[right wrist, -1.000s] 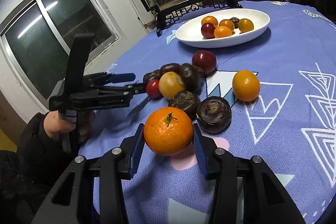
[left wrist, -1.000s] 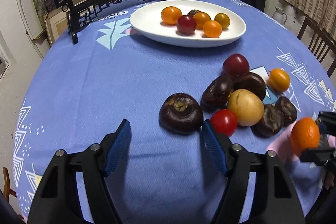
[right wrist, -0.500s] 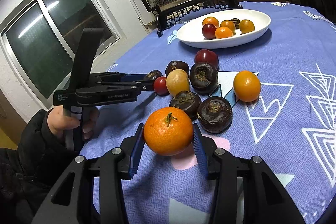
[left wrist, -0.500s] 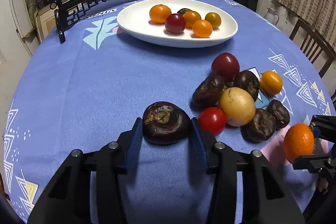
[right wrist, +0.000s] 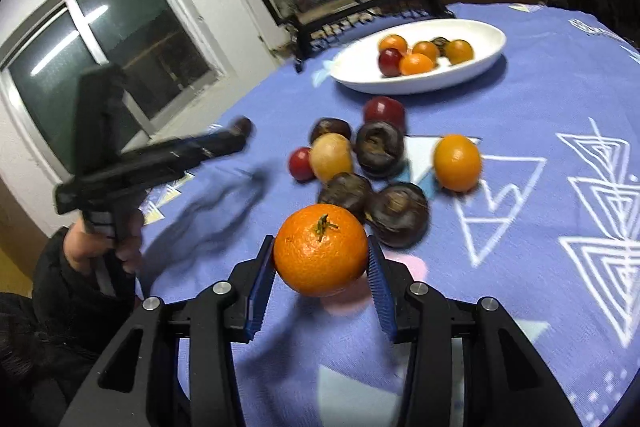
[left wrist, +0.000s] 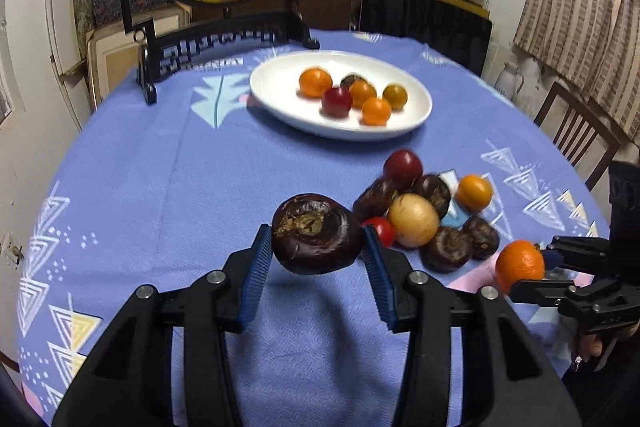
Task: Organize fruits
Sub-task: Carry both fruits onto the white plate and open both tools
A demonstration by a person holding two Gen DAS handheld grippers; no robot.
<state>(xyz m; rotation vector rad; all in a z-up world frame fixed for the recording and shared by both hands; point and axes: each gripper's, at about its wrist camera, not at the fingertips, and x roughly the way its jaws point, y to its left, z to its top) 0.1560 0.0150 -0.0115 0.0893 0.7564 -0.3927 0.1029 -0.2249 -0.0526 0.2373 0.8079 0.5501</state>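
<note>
Left gripper (left wrist: 318, 247) is clenched on a dark water chestnut (left wrist: 317, 234), held clear of the cloth; right gripper (right wrist: 321, 261) grasps a mandarin (right wrist: 320, 249), stem up. The chestnut looks hard, light and smooth, best pinched across its widest flanks; the mandarin is probably soft-skinned and bruises under a tight squeeze. In the left view, loose fruit (left wrist: 414, 220) clusters at 2 o'clock. The white plate (left wrist: 276, 98), at 12 o'clock, contains about six small fruits: orange, red and one dark.
</note>
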